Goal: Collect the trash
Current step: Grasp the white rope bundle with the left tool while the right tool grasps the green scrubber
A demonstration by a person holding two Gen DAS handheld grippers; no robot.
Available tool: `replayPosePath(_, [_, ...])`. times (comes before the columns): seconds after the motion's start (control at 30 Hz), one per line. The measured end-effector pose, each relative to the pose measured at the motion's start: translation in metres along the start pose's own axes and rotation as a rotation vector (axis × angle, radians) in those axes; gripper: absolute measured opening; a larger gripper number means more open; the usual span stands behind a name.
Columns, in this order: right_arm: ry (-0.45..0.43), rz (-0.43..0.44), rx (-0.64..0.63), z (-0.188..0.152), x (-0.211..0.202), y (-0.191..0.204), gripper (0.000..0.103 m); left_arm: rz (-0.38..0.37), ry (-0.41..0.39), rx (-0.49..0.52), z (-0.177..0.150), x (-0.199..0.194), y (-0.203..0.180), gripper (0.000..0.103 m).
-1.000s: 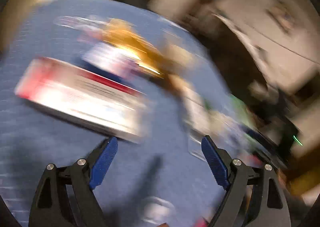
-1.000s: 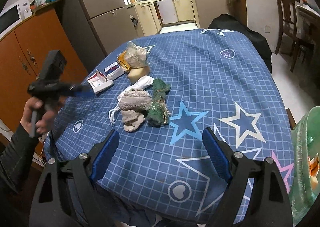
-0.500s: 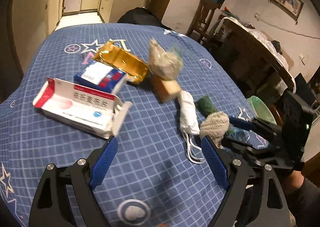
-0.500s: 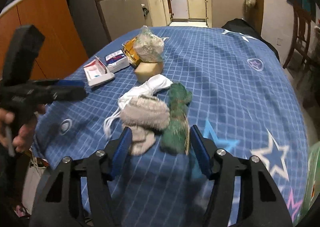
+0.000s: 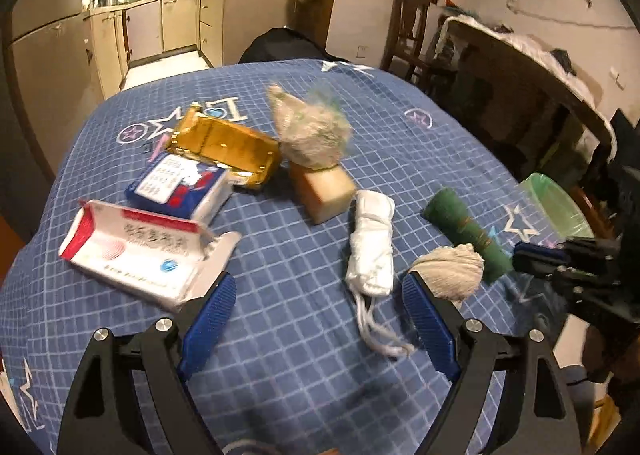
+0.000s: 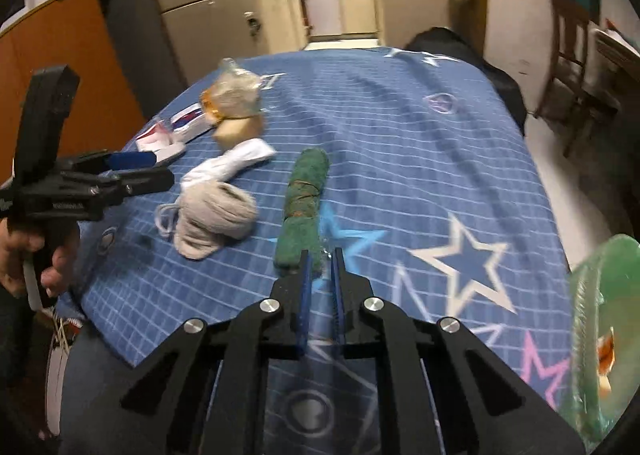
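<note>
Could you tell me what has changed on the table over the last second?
The right hand-held gripper advanced to the green rolled cloth and its jaws have just been closing on the cloth's near end. The left hand-held gripper swung across, open and empty. The beige bundle, white roll and boxes stayed put.

Tablecloth (image 5: 280, 255) — upside-down "LOVE", probably; print on white carton (image 5: 132, 251) — too blurred to read.

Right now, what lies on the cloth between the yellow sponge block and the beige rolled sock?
The white rolled cloth with loose strings lies between the sponge block and the beige sock; the left wrist view shows this best.
</note>
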State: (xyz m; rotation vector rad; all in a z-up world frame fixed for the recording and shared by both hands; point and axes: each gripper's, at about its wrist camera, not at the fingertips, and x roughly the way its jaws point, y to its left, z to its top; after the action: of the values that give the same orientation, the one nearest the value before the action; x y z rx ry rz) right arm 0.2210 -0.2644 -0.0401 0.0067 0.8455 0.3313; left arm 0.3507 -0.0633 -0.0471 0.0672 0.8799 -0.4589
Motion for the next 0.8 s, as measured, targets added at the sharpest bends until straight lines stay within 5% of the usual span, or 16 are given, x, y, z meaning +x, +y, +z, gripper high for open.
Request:
replayPosePath(0.13, [-0.022, 0.034, 0.024, 0.001, -0.001, 0.0, 0.011, -0.01, 0.016, 0.009, 0.003, 0.019, -0.012, 0.079])
replayPosePath(0.3, [-0.039, 0.045, 0.037, 0.006, 0.002, 0.002, 0.036, -0.009, 0.034, 0.039, 0.01, 0.032, -0.024, 0.072])
replayPosePath(0.37, [-0.035, 0.045, 0.028, 0.01, 0.005, 0.004, 0.039, -0.016, 0.053, 0.052, 0.013, 0.042, -0.029, 0.072])
replayPosePath(0.47, [-0.014, 0.024, 0.002, 0.018, 0.016, 0.009, 0.039, -0.008, 0.052, 0.051, 0.016, 0.049, -0.032, 0.069])
replayPosePath(0.57, [0.023, 0.011, -0.019, 0.022, 0.029, 0.013, 0.039, 0.009, 0.047, 0.059, 0.018, 0.053, -0.039, 0.044])
replayPosePath(0.63, [0.041, 0.003, -0.012, 0.023, 0.038, 0.01, 0.038, 0.012, 0.041, 0.071, 0.016, 0.053, -0.044, 0.038])
replayPosePath(0.67, [0.041, -0.001, -0.006, 0.022, 0.04, 0.009, 0.034, 0.014, 0.037, 0.077, 0.016, 0.056, -0.05, 0.03])
replayPosePath(0.8, [0.018, -0.031, 0.011, 0.02, 0.037, 0.005, 0.016, 0.035, 0.013, 0.094, 0.008, 0.054, -0.056, 0.027])
